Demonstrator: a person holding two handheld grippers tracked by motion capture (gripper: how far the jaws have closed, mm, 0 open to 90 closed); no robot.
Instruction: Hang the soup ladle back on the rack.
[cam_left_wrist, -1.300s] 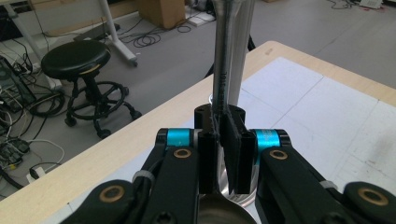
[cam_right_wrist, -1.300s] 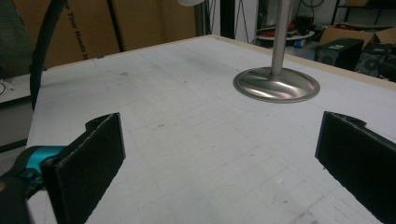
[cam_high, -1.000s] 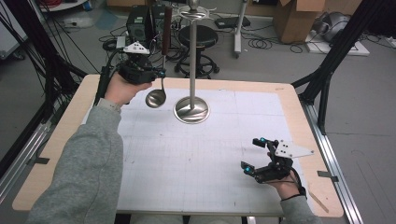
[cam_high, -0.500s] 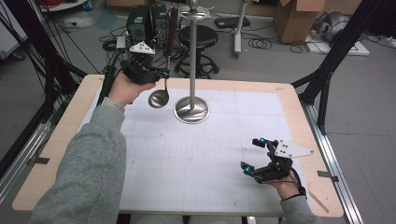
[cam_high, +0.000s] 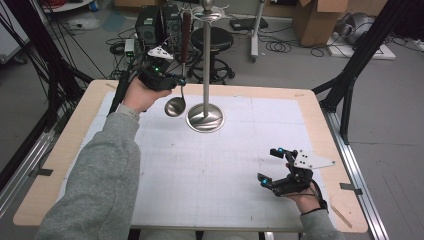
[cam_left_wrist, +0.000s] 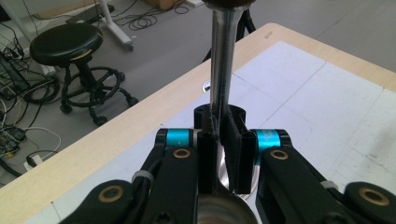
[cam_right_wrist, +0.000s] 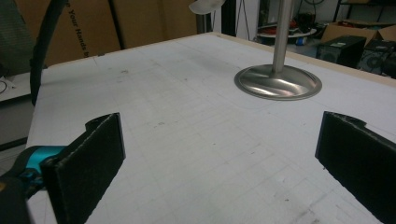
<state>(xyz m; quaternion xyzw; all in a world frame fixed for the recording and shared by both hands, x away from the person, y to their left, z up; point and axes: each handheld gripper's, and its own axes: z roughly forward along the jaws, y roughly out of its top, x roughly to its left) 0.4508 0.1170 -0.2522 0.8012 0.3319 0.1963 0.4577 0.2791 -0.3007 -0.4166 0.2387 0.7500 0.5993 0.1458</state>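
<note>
Raised slightly since the earlier frame: your left claw (cam_high: 181, 80) and its ladle (cam_high: 176, 105), now higher above the surface (cam_high: 210, 165). Surface: white gridded mat, wooden border. Stand (cam_high: 205, 117): metal pole on round base, far centre. Ladle: hangs upright in the air just left of the stand, bowl down, stem clamped in your left claw. Right claw (cam_high: 272, 166): near right corner, jaws wide apart, holding nothing.
</note>
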